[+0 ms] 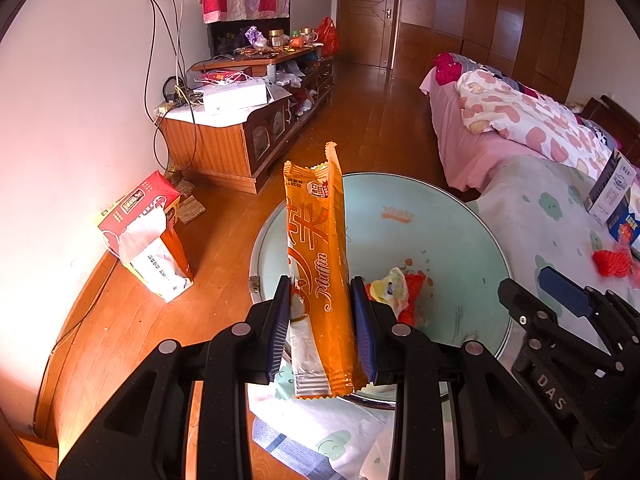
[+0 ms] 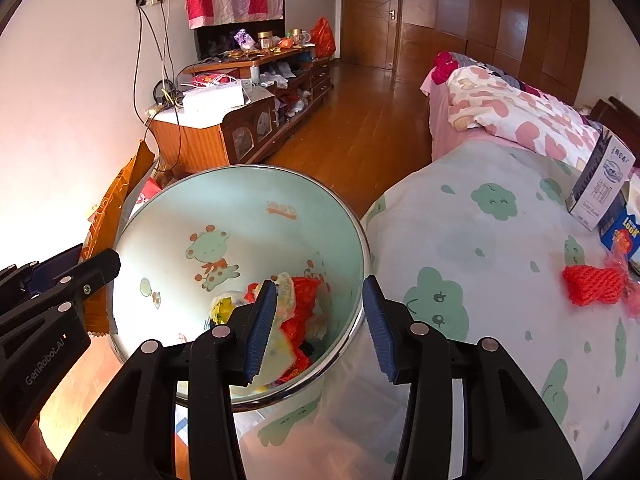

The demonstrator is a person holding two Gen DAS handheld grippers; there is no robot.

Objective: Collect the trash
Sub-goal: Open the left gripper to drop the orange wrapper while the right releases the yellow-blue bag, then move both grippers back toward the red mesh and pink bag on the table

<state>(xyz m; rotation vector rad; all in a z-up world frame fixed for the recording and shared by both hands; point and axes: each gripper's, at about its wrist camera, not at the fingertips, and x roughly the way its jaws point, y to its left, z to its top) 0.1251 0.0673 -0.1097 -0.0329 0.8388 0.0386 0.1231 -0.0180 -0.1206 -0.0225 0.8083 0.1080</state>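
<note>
Nearby, red net (image 2: pixel 594 286) on bedspread (image 2: pixel 480 248), boxes (image 2: pixel 600 188) behind

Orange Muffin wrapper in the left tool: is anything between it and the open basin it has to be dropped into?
Nothing visible. The left tool holds the orange Muffin wrapper upright at the basin's near rim. The basin is open, with only earlier trash at the bottom. The right tool is open over its other rim.
</note>
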